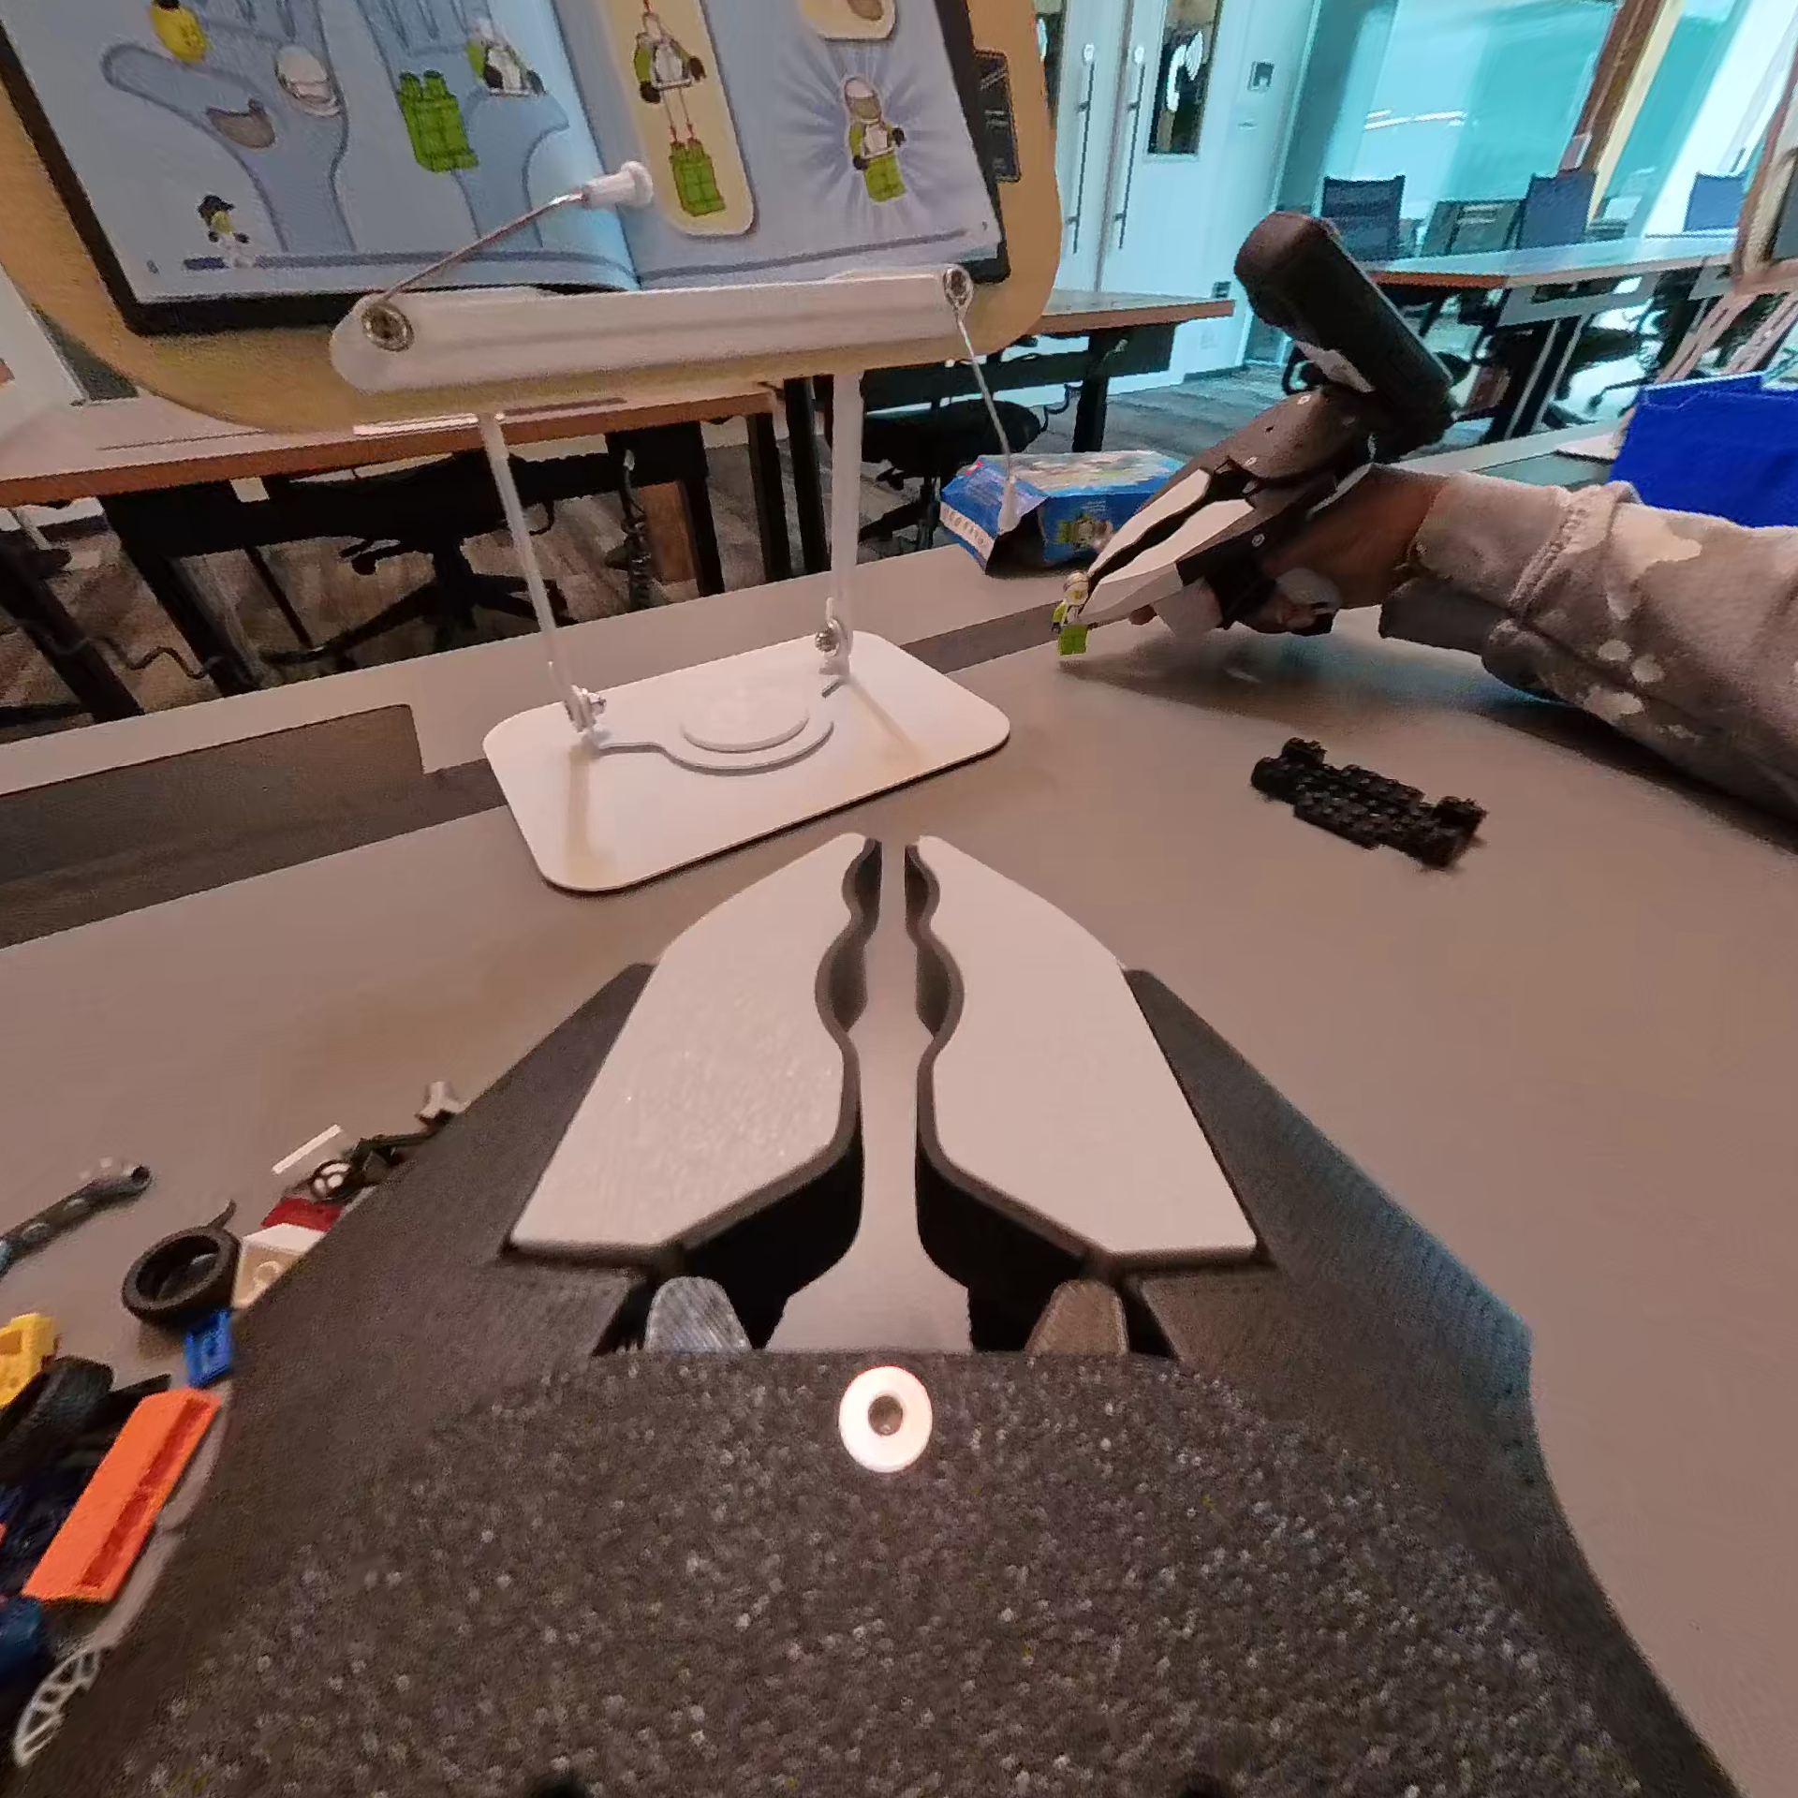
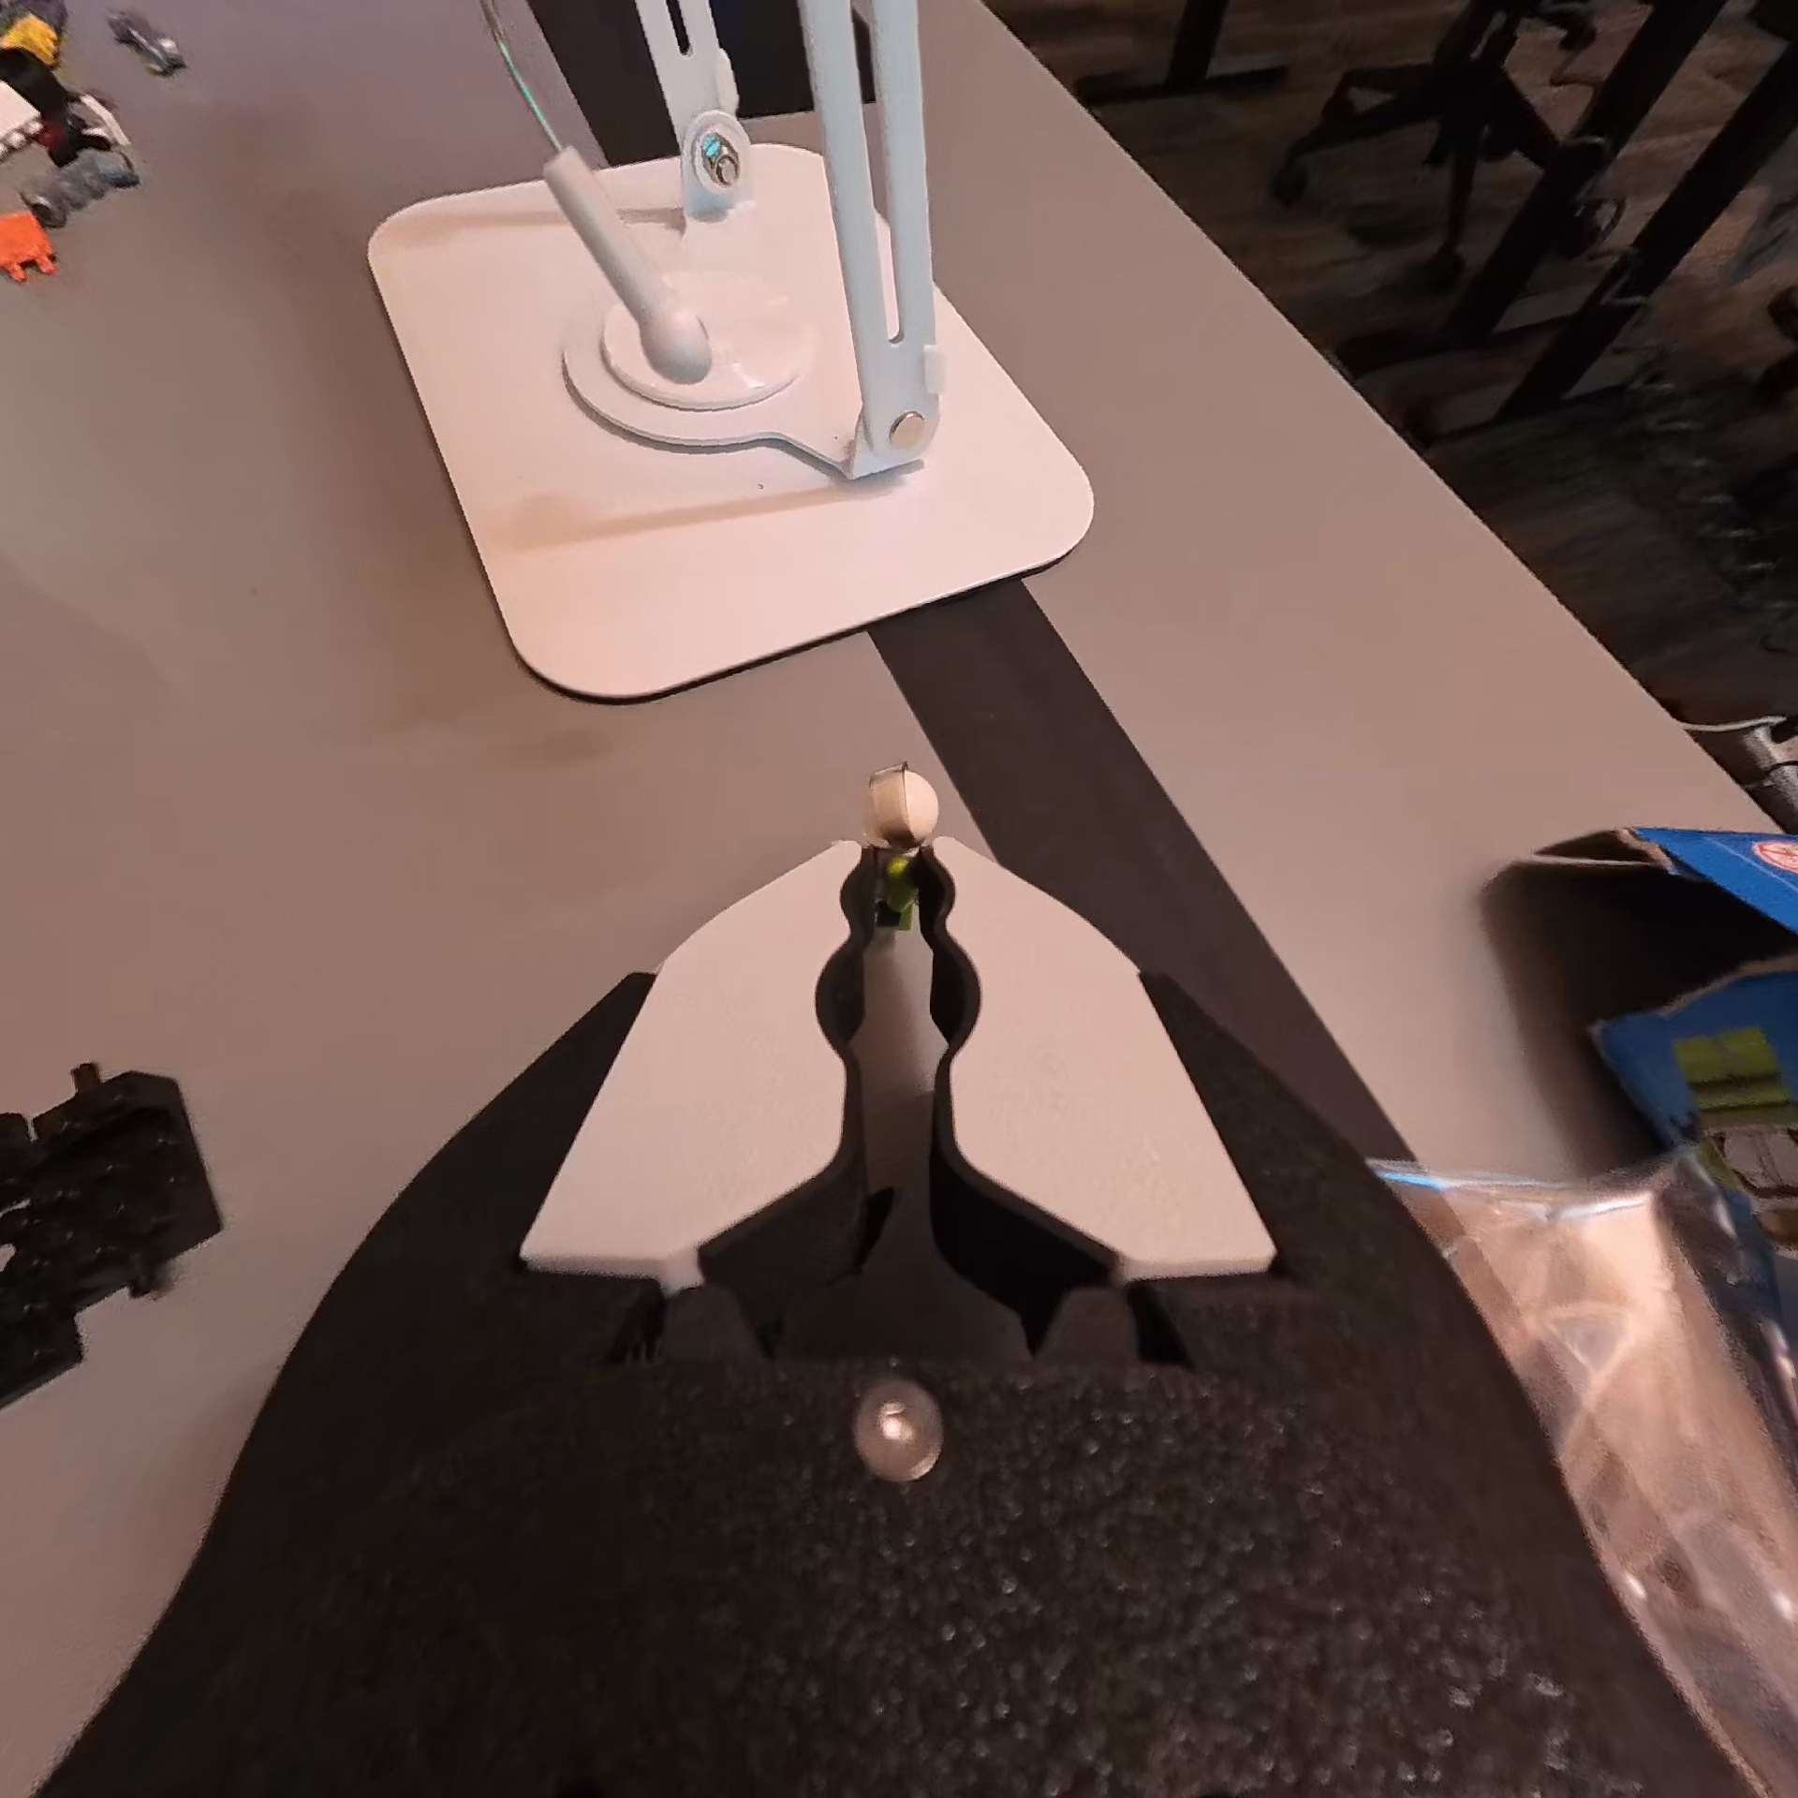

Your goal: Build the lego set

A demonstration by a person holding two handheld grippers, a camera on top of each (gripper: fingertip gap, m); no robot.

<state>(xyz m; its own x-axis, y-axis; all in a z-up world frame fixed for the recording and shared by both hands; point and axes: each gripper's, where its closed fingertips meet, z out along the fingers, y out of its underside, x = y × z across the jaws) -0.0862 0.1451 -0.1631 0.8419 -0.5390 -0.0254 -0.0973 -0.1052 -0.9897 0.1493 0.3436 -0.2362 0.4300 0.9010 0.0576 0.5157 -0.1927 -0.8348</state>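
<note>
Both grippers show: the right gripper (image 2: 895, 856) is clamped on a small minifigure (image 2: 901, 827), whose white helmeted head pokes out past the fingertips, while the left gripper (image 1: 893, 851) has its fingers nearly together with a narrow gap and nothing between them.

By size, the grey table (image 1: 1265, 1119) comes first, then the white book stand (image 1: 739, 749), its flat base resting on the table ahead of the left gripper and its ledge holding an open instruction booklet (image 1: 545, 126). A blue box (image 1: 1060, 506) lies at the far edge, behind the right gripper (a clear plastic bag (image 2: 1605, 1440) sits near it in the right wrist view). A black chassis piece (image 1: 1367, 803) lies on the table to the right, well apart from the stand. Loose parts (image 1: 146, 1382) cluster at the left, among them a black tyre (image 1: 180, 1270) and an orange piece (image 1: 126, 1493). The minifigure's green legs touch or hang just above the tabletop; which, I cannot tell.
</note>
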